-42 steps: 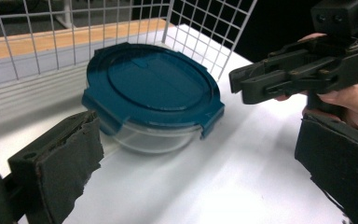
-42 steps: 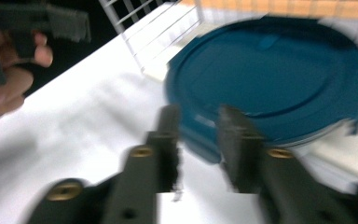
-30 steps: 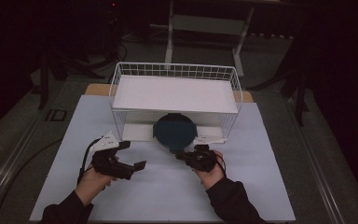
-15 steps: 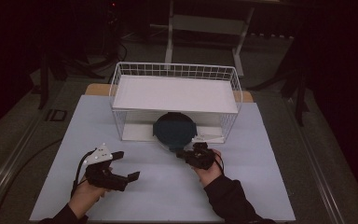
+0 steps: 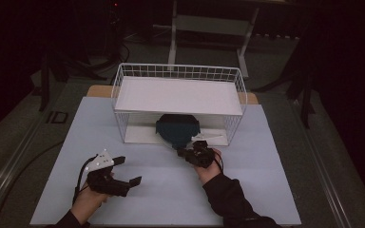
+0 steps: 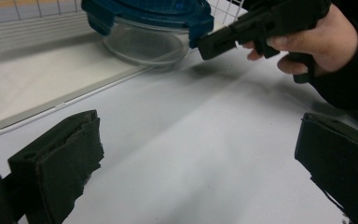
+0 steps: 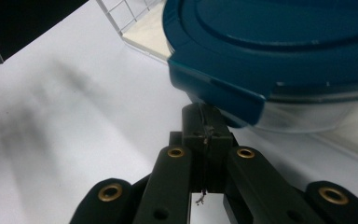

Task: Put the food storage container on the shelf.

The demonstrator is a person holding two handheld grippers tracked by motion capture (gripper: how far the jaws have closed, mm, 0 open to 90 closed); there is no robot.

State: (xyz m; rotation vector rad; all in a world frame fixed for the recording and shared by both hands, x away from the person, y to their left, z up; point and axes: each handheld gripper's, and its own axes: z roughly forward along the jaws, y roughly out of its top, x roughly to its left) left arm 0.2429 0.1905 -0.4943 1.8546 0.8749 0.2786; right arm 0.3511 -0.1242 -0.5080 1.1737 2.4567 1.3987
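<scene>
High view: right gripper [image 5: 188,152] pressed together at container [image 5: 177,129] lid's near edge.
Left gripper [image 5: 123,172] spread, empty, well apart at near left.

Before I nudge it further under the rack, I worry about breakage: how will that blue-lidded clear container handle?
The container looks rigid; its clear bowl may be glass, so possibly heavy and fragile. Its broad, low shape suggests sliding rather than tipping. The right claw, shut, meets a lid latch, which may flex.

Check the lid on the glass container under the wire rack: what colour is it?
Dark teal-blue lid, clearest in the right gripper view.
</scene>
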